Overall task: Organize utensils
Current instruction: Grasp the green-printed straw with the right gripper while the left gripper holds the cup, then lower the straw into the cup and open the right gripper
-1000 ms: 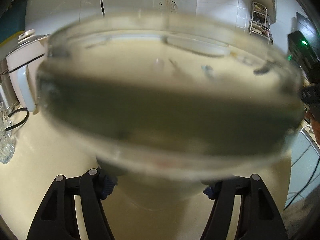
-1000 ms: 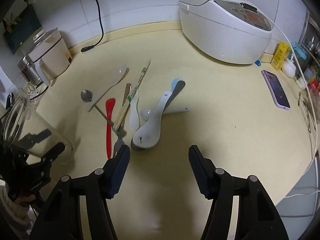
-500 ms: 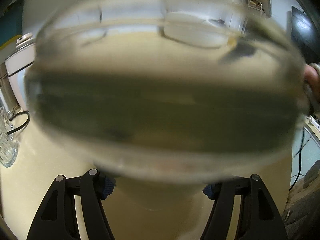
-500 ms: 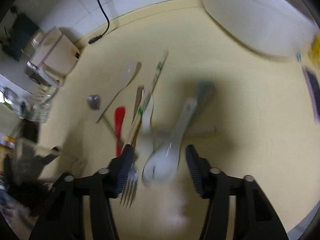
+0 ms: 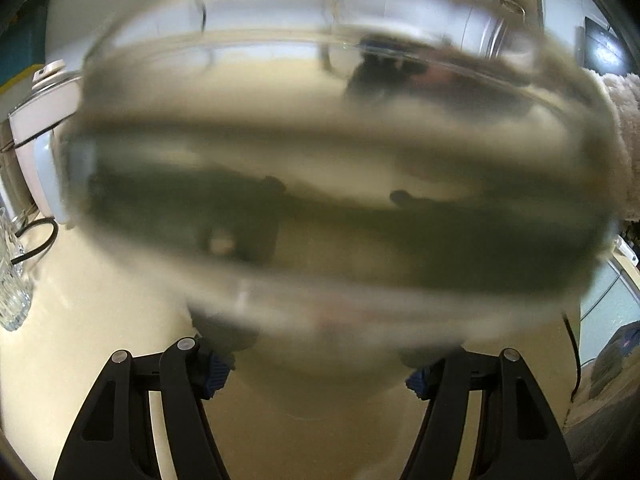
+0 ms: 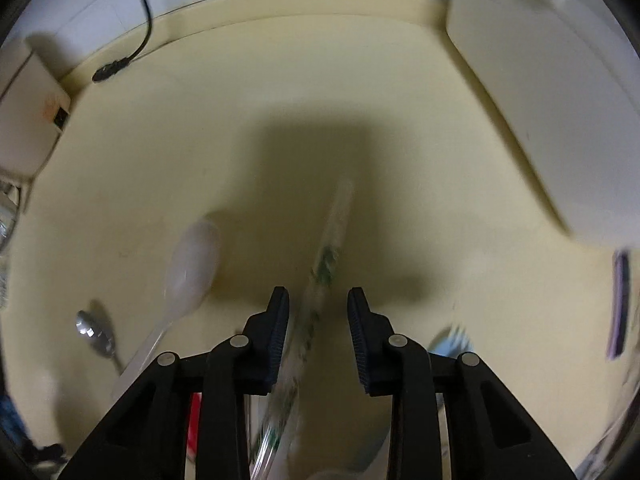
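Note:
My left gripper (image 5: 312,376) is shut on a clear glass jar (image 5: 332,168) that fills most of the left wrist view, its mouth turned toward the camera. My right gripper (image 6: 318,304) is open and low over the yellow counter (image 6: 200,152). A wrapped pair of chopsticks (image 6: 326,256) lies between its fingers, not gripped. A translucent white spoon (image 6: 192,268) and a small metal spoon (image 6: 94,334) lie to the left. A bit of red utensil (image 6: 195,420) and a blue-white spoon (image 6: 450,344) show beside the fingers.
A white rice cooker (image 6: 540,92) stands at the right, a white appliance (image 6: 24,120) at the left, and a black cable plug (image 6: 108,72) lies near the back wall. A purple phone (image 6: 618,304) lies at the far right. A glass mug (image 5: 12,280) stands left of the jar.
My right gripper has dropped and moved forward over the utensil pile, so the chopsticks now lie between its fingers. The jar in my left gripper has shifted closer and a little upward.

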The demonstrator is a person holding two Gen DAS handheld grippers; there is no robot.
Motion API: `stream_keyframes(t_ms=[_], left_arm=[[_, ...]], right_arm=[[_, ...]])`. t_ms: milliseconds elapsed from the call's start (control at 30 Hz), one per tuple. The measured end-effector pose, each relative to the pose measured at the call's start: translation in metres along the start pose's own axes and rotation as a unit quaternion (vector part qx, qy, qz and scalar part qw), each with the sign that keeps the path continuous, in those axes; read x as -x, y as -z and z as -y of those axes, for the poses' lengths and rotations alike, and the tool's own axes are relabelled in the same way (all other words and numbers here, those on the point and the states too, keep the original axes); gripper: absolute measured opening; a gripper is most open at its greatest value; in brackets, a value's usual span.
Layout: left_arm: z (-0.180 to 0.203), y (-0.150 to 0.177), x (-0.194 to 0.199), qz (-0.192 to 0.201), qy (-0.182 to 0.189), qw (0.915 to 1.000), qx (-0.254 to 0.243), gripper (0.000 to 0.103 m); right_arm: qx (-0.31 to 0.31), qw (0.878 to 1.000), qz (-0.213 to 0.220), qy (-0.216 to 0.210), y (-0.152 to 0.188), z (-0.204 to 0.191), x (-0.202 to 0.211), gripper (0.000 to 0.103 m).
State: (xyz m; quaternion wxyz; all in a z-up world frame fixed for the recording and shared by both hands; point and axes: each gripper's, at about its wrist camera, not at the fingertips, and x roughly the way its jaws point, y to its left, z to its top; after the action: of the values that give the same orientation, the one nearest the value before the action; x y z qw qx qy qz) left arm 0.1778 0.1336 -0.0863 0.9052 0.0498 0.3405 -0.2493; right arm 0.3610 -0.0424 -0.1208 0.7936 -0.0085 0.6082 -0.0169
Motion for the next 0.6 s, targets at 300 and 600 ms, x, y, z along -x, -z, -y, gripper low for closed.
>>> stream_keyframes(t_ms=[300, 600], left_arm=[[0.000, 0.000, 0.000, 0.000, 0.001, 1.0000, 0.001, 0.072], [0.000, 0.000, 0.000, 0.000, 0.001, 1.0000, 0.001, 0.072]], right_arm=[[-0.036, 0.995, 0.037, -0.086, 0.012, 0.015, 0.004, 0.011], [-0.036, 0.959, 0.194, -0.204, 0.053, 0.012, 0.123, 0.009]])
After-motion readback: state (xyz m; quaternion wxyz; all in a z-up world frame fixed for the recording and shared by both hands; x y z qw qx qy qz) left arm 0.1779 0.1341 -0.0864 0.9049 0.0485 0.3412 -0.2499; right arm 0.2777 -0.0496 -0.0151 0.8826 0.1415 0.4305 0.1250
